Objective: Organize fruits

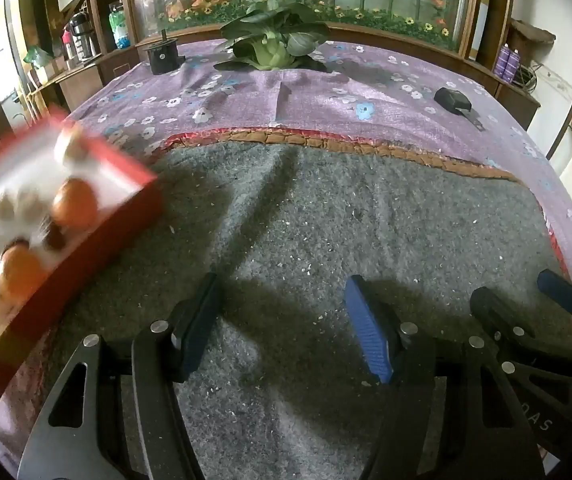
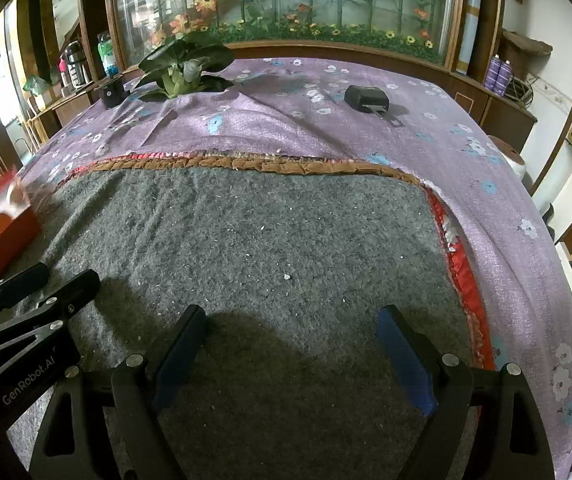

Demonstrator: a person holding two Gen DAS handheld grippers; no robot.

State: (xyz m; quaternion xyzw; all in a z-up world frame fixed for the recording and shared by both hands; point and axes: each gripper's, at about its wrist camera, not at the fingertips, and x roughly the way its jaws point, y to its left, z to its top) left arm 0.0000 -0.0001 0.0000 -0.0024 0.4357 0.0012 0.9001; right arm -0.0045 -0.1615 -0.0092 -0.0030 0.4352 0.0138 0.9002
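Both our grippers — left (image 1: 281,312), right (image 2: 292,344) — spread, empty; oranges (image 1: 74,204) in the red tray (image 1: 97,240) far left — reaching risks tipping it

2 grippers side by side over the felt mat (image 1: 326,220), left gripper (image 1: 286,320) w/ jaws apart, right gripper (image 2: 292,356) same, nothing between either pair. The box (image 1: 117,216) sits at the mat's left edge, 2 oranges (image 1: 74,204) in it, 1 nearer than the other. Mat lies on the tablecloth (image 1: 326,96), which runs on behind & to the right. Far back, a leafy vegetable (image 1: 273,40); left of it a small holder (image 1: 162,56). Right of the veg, nearer, a pouch (image 1: 452,100). Behind all, a cabinet (image 2: 281,4).
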